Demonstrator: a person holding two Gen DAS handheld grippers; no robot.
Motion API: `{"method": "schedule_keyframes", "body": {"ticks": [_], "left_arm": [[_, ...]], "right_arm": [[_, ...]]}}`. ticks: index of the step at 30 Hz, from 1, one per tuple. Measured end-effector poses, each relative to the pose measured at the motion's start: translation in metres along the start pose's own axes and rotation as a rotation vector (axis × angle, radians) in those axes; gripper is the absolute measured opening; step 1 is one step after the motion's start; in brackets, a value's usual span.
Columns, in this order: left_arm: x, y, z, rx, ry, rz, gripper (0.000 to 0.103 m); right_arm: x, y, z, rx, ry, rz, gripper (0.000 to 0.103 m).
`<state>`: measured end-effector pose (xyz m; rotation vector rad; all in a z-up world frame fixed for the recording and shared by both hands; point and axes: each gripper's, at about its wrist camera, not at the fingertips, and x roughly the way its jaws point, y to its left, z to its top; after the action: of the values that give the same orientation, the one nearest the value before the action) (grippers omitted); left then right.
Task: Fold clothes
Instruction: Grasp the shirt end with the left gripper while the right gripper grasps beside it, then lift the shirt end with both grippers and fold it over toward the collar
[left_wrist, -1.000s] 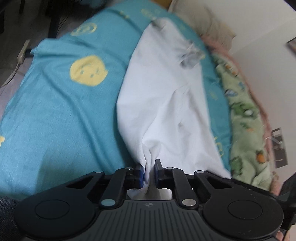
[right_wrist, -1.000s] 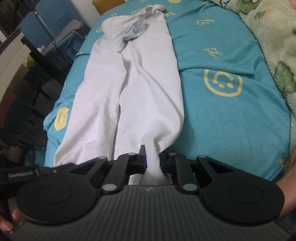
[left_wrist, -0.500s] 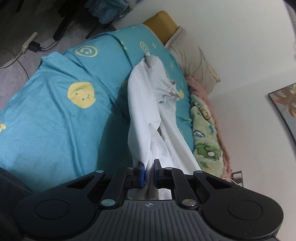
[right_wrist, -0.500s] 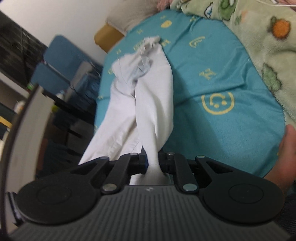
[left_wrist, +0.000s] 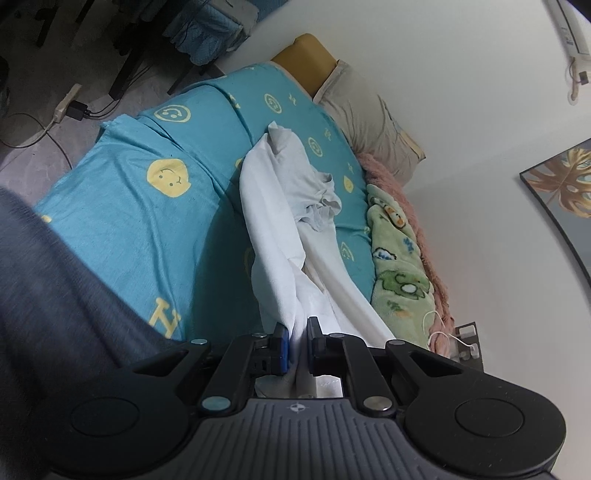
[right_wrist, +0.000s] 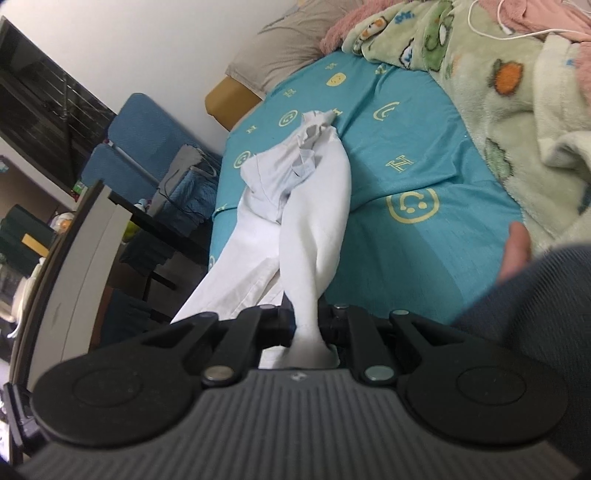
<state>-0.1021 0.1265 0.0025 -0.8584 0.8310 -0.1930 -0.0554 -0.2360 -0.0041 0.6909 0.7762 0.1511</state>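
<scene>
**Both grippers pinch the near end of the white trousers above the bed**

The only writing that can be read is the yellow letter "H" printed among smiley faces on the turquoise cotton bedsheet (right_wrist: 399, 162); no brand shows on the garment.

The left black two-finger gripper (left_wrist: 297, 341) has its jaws drawn narrow, with a bunched fold of the white cotton trousers (left_wrist: 273, 236) clamped between its blue-edged pads. The right black two-finger gripper (right_wrist: 306, 325) is likewise nearly closed, squeezing another gathered piece of the same cloth.

The trousers run lengthwise away from both grippers. Their near end is lifted off the sheet at the jaws, and their far, crumpled end rests on the bed towards the beige pillow (left_wrist: 364, 114). The two halves hang side by side as long drapes. A green fleece blanket with cartoon animals (right_wrist: 491, 74) lies alongside, apart from the garment.
</scene>
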Motion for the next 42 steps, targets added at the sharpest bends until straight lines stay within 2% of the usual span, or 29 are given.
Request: {"method": "schedule_keyframes", "body": {"ticks": [8, 15, 22, 31, 36, 42], "left_arm": [[-0.034, -0.003, -0.023, 0.010, -0.020, 0.013, 0.010], [-0.011, -0.005, -0.005, 0.011, -0.005, 0.068, 0.010], [0.054, -0.025, 0.048, 0.045, -0.009, 0.121, 0.010], [0.167, -0.038, 0.121, 0.133, -0.051, 0.206, 0.011], [0.223, -0.026, 0.143, 0.187, -0.063, 0.265, 0.011], [0.283, -0.005, 0.155, 0.265, -0.072, 0.348, 0.011]], "right_arm": [[-0.032, 0.008, -0.014, -0.016, -0.033, 0.019, 0.011], [-0.013, 0.008, -0.004, -0.011, -0.026, 0.006, 0.012], [0.042, 0.006, 0.040, 0.031, -0.009, -0.004, 0.012], [0.145, 0.001, 0.103, -0.004, 0.006, -0.055, 0.012], [0.202, -0.013, 0.116, -0.052, 0.019, -0.079, 0.012], [0.256, -0.023, 0.121, -0.140, 0.010, -0.076, 0.012]]}}
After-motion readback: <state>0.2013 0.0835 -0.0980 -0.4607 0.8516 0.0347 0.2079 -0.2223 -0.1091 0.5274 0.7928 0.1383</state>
